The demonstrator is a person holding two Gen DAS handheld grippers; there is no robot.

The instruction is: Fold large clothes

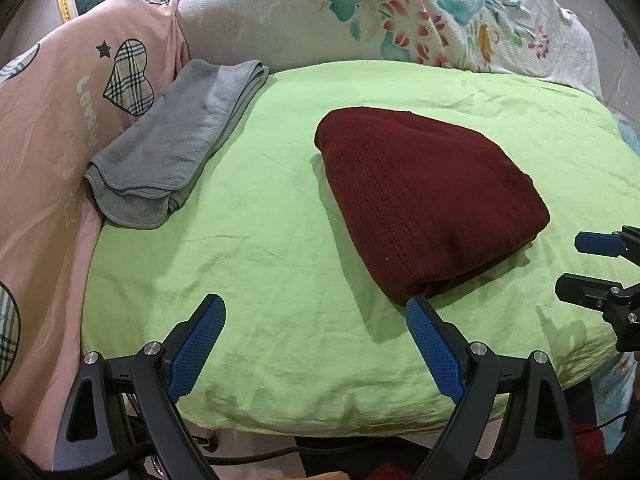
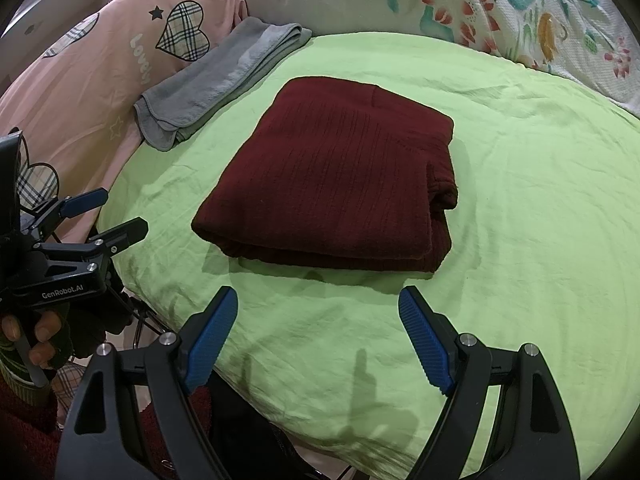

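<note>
At the far left of both views a pink quilt cover printed with plaid hearts and stars is seen bunched along the edge of the bed. Just right of it, in the upper left of each frame, a folded grey terry towel is laid partly on the pink cover and partly on the light green wrinkled bedsheet. In the left of the right wrist view the left gripper is shown from the side, held by a hand in a fingerless glove — its blue-padded fingers are spread and nothing is held between them. In its own view the same gripper's fingers are seen wide apart over bare sheet.

The folded dark maroon ribbed knit garment is placed in the middle of the green sheet, as a thick rectangular bundle with stacked layers visible along its near edge. In the left wrist view one corner of it is seen just beyond the right-hand blue pad; whether they touch cannot be told.

The right gripper is held released over the sheet, short of the garment, with nothing between its blue pads. Across the top right a white textured quilt with teal and red flowers is piled.
</note>
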